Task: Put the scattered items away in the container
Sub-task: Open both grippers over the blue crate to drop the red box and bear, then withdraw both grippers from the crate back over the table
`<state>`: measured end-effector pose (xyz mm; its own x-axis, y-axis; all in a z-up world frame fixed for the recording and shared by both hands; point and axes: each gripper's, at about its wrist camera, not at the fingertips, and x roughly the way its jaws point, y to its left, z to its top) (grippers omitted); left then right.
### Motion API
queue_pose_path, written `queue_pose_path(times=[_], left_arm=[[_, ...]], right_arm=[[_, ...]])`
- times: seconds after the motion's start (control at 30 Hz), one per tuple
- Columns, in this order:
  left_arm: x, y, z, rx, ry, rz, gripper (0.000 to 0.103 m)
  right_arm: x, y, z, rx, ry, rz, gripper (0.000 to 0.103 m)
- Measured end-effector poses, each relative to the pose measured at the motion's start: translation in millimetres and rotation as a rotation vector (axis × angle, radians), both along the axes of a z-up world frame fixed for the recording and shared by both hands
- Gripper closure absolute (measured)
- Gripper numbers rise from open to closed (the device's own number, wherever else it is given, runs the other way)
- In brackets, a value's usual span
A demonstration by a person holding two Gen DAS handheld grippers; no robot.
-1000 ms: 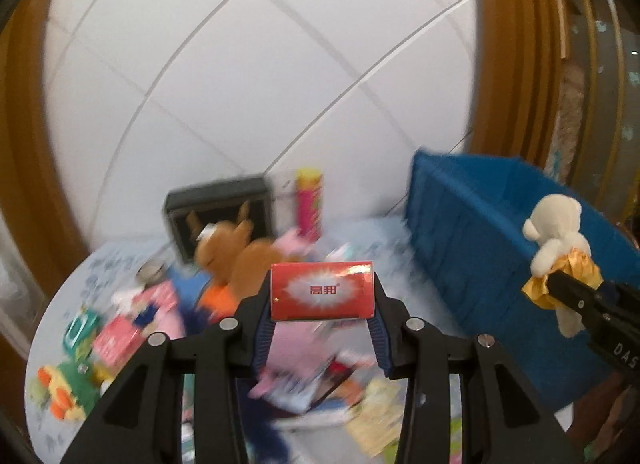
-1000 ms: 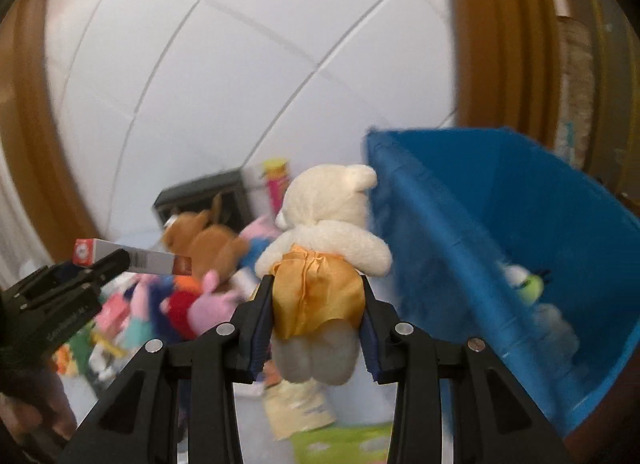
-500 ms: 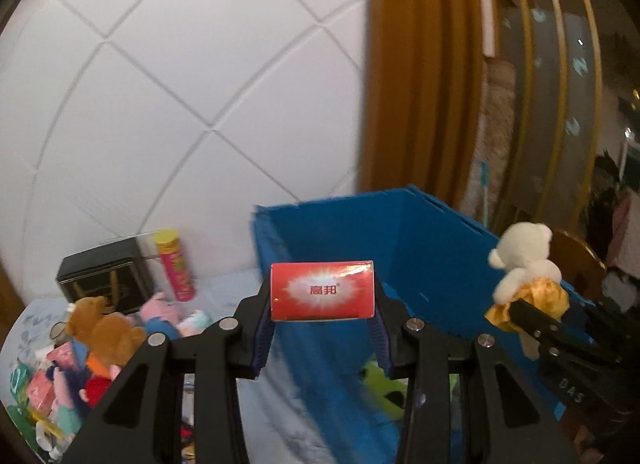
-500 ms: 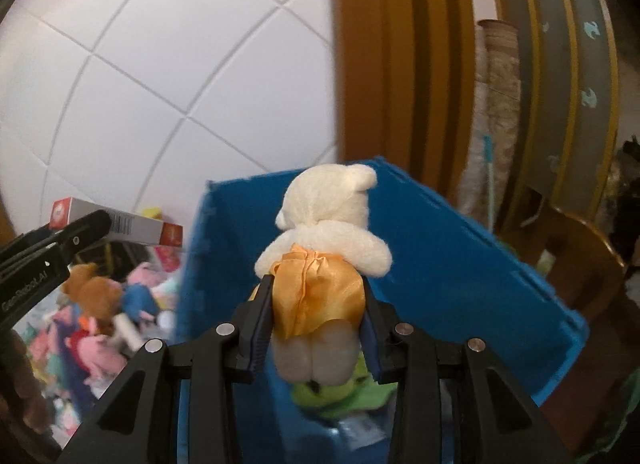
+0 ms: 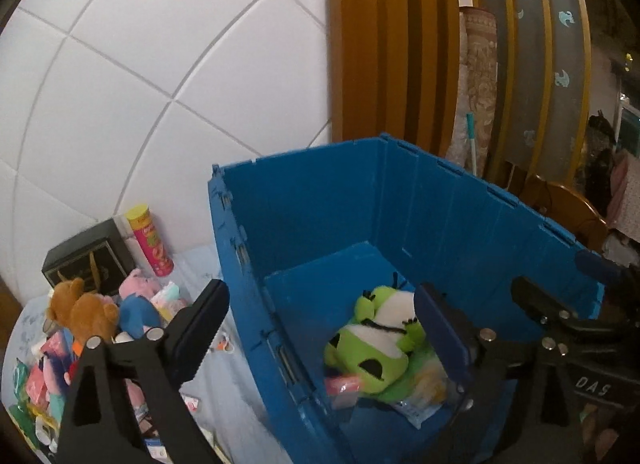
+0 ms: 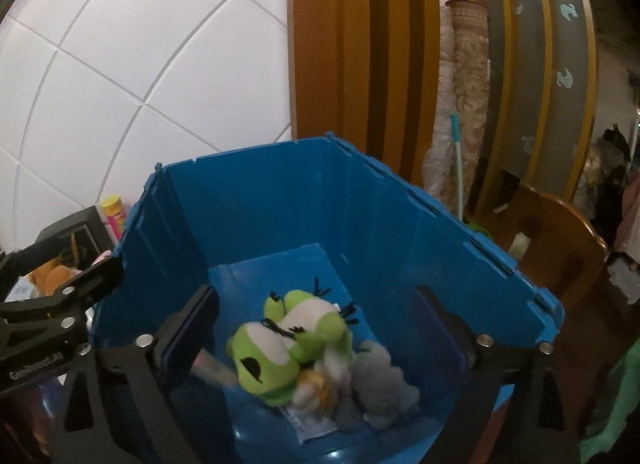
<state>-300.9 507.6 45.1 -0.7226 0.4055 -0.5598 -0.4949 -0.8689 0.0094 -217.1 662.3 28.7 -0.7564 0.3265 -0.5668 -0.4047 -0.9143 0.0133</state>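
A blue crate (image 5: pixel 440 208) (image 6: pixel 384 200) stands open below both grippers. Inside lie a green plush (image 5: pixel 380 348) (image 6: pixel 288 340), the red box (image 5: pixel 344 384) blurred beside it, and the cream bear in its gold dress (image 6: pixel 320 384) blurred beneath the plush. My left gripper (image 5: pixel 320 312) is open and empty over the crate's left wall. My right gripper (image 6: pixel 320 312) is open and empty over the crate's inside. Scattered toys (image 5: pixel 100 316) remain on the table at the left.
A black box (image 5: pixel 84 264) and a pink-and-yellow tube (image 5: pixel 150 242) stand by the white wall. A brown plush (image 5: pixel 80 310) lies among small packets. A grey plush (image 6: pixel 380 380) lies in the crate. A wooden chair (image 6: pixel 560 248) stands right of the crate.
Both grippers have opened over the crate. The red box has dropped from the left one and the cream bear from the right one; both now lie inside the crate.
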Motion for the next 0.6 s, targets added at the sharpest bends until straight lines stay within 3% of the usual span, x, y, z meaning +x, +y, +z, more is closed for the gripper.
queue_pose_path(times=[0.33,0.6], left_arm=[[15,-48,-14,0.000,-0.019,0.096,0.008],[34,-118,-28,-0.013,-0.018,0.234,0.008]], right_arm=[[19,-25,-7,-0.003,0.016,0.040,0.000],[15,-81,-6,-0.004,0.052,0.178,0.000]])
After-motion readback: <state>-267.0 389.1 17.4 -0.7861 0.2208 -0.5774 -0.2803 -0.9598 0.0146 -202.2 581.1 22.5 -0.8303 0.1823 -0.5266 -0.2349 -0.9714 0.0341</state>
